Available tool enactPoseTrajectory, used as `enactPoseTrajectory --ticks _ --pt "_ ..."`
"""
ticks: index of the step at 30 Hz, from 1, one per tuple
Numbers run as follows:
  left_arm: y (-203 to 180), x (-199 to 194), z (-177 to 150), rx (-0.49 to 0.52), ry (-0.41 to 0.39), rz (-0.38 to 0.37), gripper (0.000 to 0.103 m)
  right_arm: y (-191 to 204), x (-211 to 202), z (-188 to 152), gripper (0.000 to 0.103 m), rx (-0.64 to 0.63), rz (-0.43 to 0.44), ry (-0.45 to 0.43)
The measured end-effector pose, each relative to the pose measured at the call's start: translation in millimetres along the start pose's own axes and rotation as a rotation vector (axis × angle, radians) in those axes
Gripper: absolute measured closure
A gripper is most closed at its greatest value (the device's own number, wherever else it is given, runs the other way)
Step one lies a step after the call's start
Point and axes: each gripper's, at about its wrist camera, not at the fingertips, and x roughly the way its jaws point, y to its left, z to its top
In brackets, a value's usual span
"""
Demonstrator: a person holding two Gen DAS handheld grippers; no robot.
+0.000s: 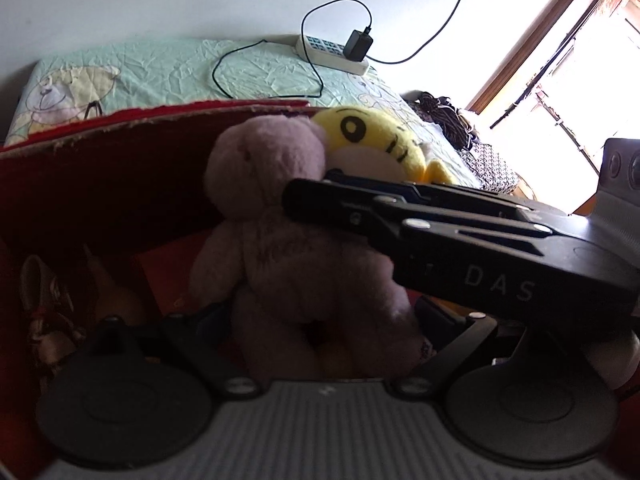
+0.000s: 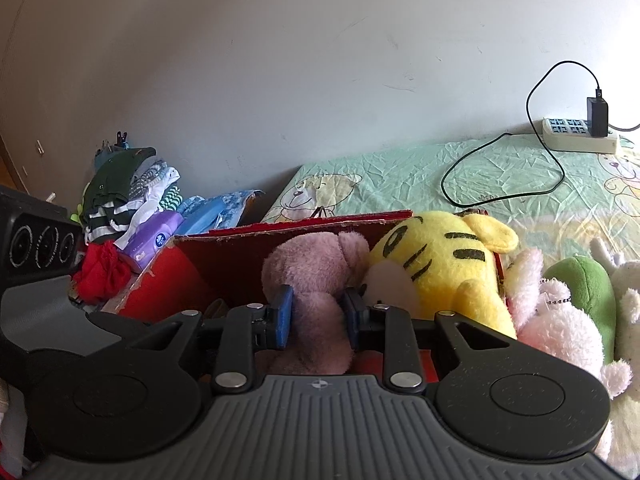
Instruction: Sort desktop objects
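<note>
The right gripper (image 2: 316,316) has its blue fingers (image 2: 282,312) closed on the pink bear (image 2: 316,280), pressing into the plush from both sides at about the neck or upper body. The bear hangs inside the red box (image 2: 224,268), head up, its back toward the right wrist camera. A yellow tiger (image 2: 444,268) leans over the box's right edge, touching the bear's head. More plush toys, pink (image 2: 560,320) and green (image 2: 588,288), lie on the bed (image 2: 400,176) just right of the box.

The left gripper's (image 1: 320,344) own fingers are hidden behind the bear in the left wrist view, so I cannot tell whether they are open or closed or hold anything. From there the bear (image 1: 288,240) fills the middle, with the right gripper's (image 1: 304,200) black arms crossing in from the right.

The step appears to be placing the bear in the box. To do it well, lower the bear until its legs rest on the box floor before opening the fingers, so it settles rather than drops. Steer it toward the free left side, away from the tiger. Open fully and back out straight, since plush can cling to the pads and be dragged back out.
</note>
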Motion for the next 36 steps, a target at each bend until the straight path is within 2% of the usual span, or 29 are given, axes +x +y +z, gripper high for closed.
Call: enactPoseTrajectory --ticks 7,15,21,24,27,36 --pt "-1.0 -28.4 -10.3 0.021 -0.089 0.016 0.008 3.1 3.6 -3.5 0.075 -0.011 -0.01 0.003" --pt "-0.1 -15.5 -4.5 -0.008 -0.057 -0.022 0.02 1.0 -3.7 -3.7 0.074 0.035 0.008 -0.006" --pt "-3.9 -5.2 -2.6 0.002 -0.027 -0.018 0.019 -1.2 -18.2 -3.7 0.074 0.07 0.032 -0.061" --pt "-1.5 -0.3 -1.1 -0.021 -0.016 -0.035 0.019 -2.0 -19.8 -4.9 0.076 0.074 0.031 -0.058" --pt "-2.0 5.4 0.7 -0.032 -0.015 -0.048 0.014 -3.6 -18.6 -6.5 0.079 0.082 0.035 -0.05" --pt "0.6 1.4 1.4 -0.025 -0.012 -0.042 0.014 -4.1 -15.4 -6.7 0.079 0.091 0.034 -0.042"
